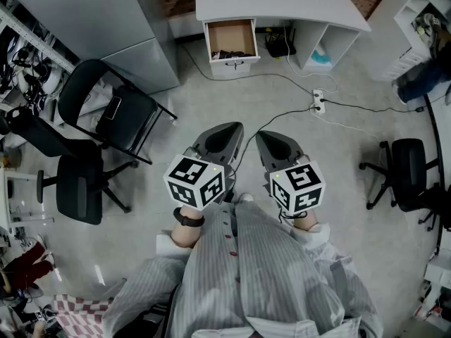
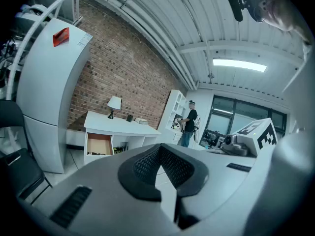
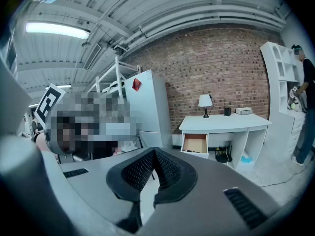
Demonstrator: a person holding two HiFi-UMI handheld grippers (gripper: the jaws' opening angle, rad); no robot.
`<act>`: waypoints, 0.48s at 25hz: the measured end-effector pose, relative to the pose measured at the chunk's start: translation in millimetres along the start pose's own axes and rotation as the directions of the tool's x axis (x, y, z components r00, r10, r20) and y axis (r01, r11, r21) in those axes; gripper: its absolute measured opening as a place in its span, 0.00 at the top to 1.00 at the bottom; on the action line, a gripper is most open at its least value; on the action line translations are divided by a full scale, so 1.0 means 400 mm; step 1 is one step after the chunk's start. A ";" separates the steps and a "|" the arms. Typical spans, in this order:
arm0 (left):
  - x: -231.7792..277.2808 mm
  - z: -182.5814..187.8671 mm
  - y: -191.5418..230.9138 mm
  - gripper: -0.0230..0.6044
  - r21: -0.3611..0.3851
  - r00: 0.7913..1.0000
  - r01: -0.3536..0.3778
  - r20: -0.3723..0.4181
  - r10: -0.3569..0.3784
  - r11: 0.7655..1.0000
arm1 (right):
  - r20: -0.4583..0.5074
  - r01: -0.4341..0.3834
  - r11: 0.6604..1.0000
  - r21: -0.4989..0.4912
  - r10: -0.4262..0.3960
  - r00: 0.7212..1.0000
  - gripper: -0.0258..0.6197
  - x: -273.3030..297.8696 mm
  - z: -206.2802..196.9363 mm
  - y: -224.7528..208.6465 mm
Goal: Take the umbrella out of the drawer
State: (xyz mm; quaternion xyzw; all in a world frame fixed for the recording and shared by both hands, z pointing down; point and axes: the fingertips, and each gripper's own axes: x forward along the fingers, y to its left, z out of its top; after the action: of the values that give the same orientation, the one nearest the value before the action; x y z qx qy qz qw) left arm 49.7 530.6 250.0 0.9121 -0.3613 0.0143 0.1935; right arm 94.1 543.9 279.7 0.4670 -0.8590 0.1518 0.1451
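A white desk (image 1: 282, 2) stands far ahead across the floor, its wooden drawer (image 1: 230, 39) pulled open. Dark items (image 1: 227, 53) lie along the drawer's front; I cannot tell whether one is the umbrella. My left gripper (image 1: 224, 138) and right gripper (image 1: 271, 143) are held side by side near my chest, well short of the desk. Both are shut with nothing between the pads. In the left gripper view the left gripper (image 2: 160, 149) has the drawer (image 2: 100, 145) small at the left. The right gripper (image 3: 154, 151) points just left of the drawer (image 3: 195, 143).
Two black chairs (image 1: 106, 115) (image 1: 77, 189) stand at the left and another chair (image 1: 405, 174) at the right. A grey cabinet (image 1: 106, 27) is beside the desk. A power strip (image 1: 318, 102) with cables lies on the floor. A person (image 2: 188, 124) stands by white shelves.
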 end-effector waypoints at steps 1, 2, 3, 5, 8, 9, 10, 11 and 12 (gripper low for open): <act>0.001 -0.001 -0.001 0.95 0.000 1.000 -0.003 0.001 0.003 1.000 | 0.001 -0.002 1.000 0.001 0.002 1.000 0.91 -0.001 -0.001 -0.001; 0.002 -0.002 -0.001 0.95 -0.001 1.000 -0.005 0.002 0.005 1.000 | 0.001 -0.002 1.000 0.002 0.002 1.000 0.91 -0.003 -0.003 -0.002; 0.002 -0.003 -0.003 0.95 -0.004 1.000 -0.007 0.004 0.007 1.000 | 0.002 -0.002 1.000 0.003 0.002 1.000 0.91 -0.006 -0.005 -0.004; 0.003 -0.007 -0.008 0.95 -0.011 1.000 -0.011 0.011 0.011 1.000 | 0.003 0.003 1.000 0.007 -0.003 1.000 0.91 -0.014 -0.012 -0.011; -0.006 -0.020 -0.012 0.95 -0.014 0.999 -0.032 0.016 0.032 0.999 | 0.006 0.007 1.000 0.013 -0.007 1.000 0.91 -0.029 -0.030 -0.020; -0.010 -0.025 -0.012 0.95 -0.014 0.999 -0.041 0.019 0.041 0.999 | 0.006 0.007 1.000 0.015 -0.007 1.000 0.91 -0.034 -0.037 -0.022; -0.014 -0.029 -0.013 0.95 -0.014 0.999 -0.049 0.021 0.049 0.999 | 0.006 0.007 1.000 0.017 -0.007 1.000 0.91 -0.039 -0.044 -0.024; -0.018 -0.033 -0.014 0.95 -0.016 0.998 -0.056 0.023 0.056 0.998 | 0.005 0.008 1.000 0.020 -0.008 1.000 0.91 -0.044 -0.051 -0.026; -0.021 -0.037 -0.016 0.95 -0.018 0.998 -0.061 0.023 0.062 0.998 | 0.003 0.009 1.000 0.023 -0.009 1.000 0.91 -0.049 -0.057 -0.028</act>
State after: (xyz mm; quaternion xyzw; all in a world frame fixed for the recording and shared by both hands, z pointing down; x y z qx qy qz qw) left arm 49.4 545.7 260.1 0.8989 -0.3915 0.0064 0.1965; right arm 116.0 561.9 294.1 0.4728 -0.8553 0.1602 0.1391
